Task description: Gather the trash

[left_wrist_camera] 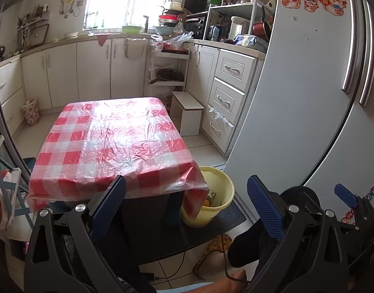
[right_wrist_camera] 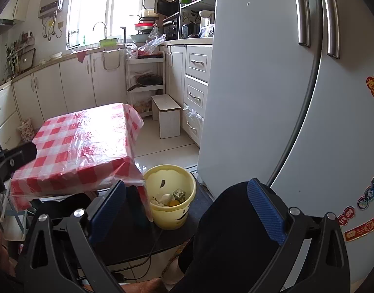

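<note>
1 yellow bucket (right_wrist_camera: 171, 190), 1 checked table (left_wrist_camera: 108, 141), 1 white stool (left_wrist_camera: 188, 112)

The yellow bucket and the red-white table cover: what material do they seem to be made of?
The yellow bucket looks like moulded plastic, smooth and slightly matte, with a rolled rim of even colour. The table cover seems to be thin plastic film: it is crinkled, glossy under the window light, and partly see-through at its hanging edge.
</note>
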`<state>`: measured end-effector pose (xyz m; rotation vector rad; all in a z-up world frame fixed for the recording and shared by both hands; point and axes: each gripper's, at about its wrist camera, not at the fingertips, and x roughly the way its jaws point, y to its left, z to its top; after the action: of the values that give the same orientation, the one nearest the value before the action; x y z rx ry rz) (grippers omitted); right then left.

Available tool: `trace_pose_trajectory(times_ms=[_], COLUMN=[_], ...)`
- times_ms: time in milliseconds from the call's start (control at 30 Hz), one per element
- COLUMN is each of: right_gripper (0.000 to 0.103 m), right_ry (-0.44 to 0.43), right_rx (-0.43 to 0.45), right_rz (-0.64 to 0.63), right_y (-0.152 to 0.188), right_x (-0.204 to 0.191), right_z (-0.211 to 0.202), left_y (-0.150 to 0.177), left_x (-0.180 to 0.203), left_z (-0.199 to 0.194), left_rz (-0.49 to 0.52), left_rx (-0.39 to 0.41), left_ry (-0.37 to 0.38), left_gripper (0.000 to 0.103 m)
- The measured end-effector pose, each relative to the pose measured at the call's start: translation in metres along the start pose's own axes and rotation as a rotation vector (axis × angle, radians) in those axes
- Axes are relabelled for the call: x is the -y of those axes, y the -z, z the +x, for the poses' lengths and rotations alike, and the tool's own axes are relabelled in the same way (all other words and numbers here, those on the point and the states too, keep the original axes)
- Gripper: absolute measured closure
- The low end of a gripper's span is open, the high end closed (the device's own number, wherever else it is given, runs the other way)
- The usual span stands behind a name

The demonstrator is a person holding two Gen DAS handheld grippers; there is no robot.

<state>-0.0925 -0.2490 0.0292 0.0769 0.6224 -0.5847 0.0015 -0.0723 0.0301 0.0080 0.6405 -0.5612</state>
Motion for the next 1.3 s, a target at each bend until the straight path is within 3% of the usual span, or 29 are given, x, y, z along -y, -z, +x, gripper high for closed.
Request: trace_pose_trajectory(times_ms=[500, 1300], right_gripper=[0.007, 0.007], right_ry=[-0.018, -0.035], right_rx=[0.01, 0.011], right_rz=[0.009, 0.004], right_y=[0.002, 0.004], right_x=[0.003, 0.002], right_z=[-0.008, -0.01], left_y=[0.003, 0.005], left_x=[0.015, 0.017], left_z=[-0.012, -0.012], left_rz=[0.069, 0.071], left_rx=[0.012, 0.009], left_ry=[-0.061, -0.093], left_gripper=[0.008, 0.008])
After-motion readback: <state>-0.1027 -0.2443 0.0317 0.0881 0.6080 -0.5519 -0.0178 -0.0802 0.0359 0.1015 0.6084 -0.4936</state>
